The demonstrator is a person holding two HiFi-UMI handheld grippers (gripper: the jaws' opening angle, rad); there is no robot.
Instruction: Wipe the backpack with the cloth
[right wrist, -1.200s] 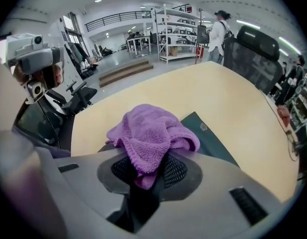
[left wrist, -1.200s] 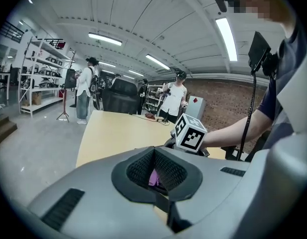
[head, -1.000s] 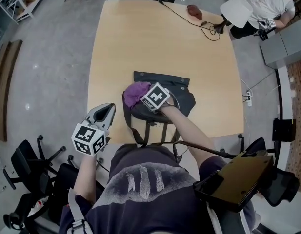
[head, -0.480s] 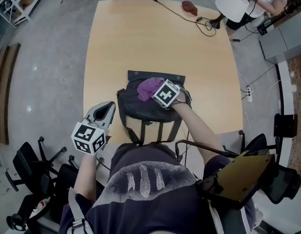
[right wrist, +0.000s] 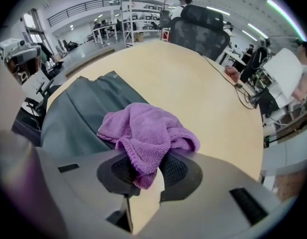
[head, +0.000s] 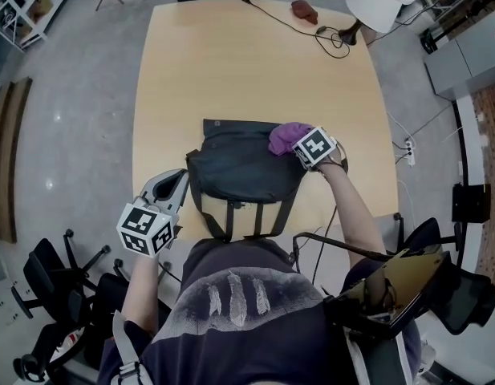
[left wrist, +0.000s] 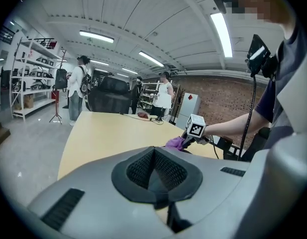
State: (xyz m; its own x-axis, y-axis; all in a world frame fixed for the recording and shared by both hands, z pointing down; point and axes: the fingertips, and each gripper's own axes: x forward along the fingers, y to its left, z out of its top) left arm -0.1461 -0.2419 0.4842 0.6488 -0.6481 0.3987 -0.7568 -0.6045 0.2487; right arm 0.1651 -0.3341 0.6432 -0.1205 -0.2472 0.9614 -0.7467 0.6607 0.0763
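As the right gripper pinches the cloth mid-frame, left gripper closed empty, flat strokes should cover the backpack.

- A pale wooden table with rounded corners stands on the grey floor.
- A dark backpack lies flat near its near edge.
- A purple cloth sits at the backpack's right corner.
- A black cable and a small reddish-brown object lie at the far end.
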